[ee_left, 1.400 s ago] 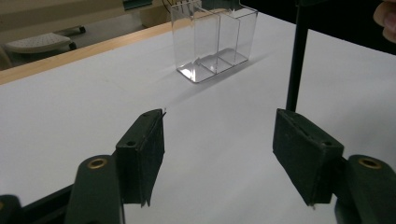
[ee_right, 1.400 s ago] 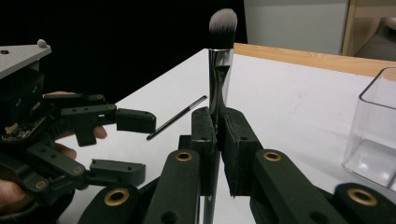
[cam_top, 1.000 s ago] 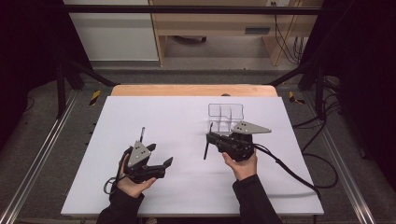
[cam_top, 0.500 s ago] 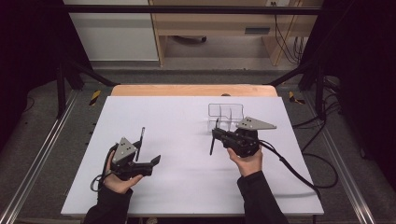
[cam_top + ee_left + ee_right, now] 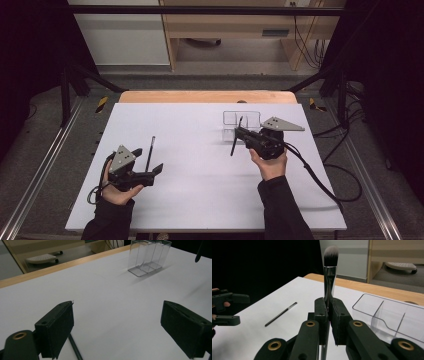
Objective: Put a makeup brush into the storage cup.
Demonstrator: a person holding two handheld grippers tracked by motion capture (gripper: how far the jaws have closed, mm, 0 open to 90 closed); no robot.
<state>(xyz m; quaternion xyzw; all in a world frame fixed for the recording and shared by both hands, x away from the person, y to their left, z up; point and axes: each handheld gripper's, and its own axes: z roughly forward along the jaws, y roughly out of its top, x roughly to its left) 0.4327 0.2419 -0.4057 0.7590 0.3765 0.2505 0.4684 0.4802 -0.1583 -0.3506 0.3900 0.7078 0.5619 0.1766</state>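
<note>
- Holding a makeup brush (image 5: pixel 329 277) by its shiny metal ferrule, the right gripper (image 5: pixel 328 315) has its jaws clamped tight on it, bristle head up in the right gripper view; in the high view the brush (image 5: pixel 236 137) hangs at a slant just in front of the clear organizer (image 5: pixel 241 120).
- Judging by its build, the brush is light and stiff along handle and ferrule, with a soft bristle tip that would splay if pressed. The polished ferrule looks slippery, so a firm pinch there or on the handle just below is the sensible hold; the bristles are no place to grip.
- The clear organizer (image 5: pixel 387 315) is thin, hard plastic with upright dividers. It probably weighs little and could slide or tip if the brush knocks a wall, so lowering the handle end straight into a compartment seems safest.
- The left gripper (image 5: pixel 150 172) sits well to the left of the organizer, its jaws spread wide with nothing between them; they have just been opening.
- A thin dark pencil-like stick (image 5: pixel 149 151) lies flat on the white table (image 5: pixel 200 200), far left of the organizer and just beside the left gripper. In the left gripper view its end (image 5: pixel 75 350) shows under the left jaw.
- That stick looks light, rigid and narrow. Lying flat, it offers little height, so I judge the jaws must come down low astride its middle and close squarely, or it may roll away.
</note>
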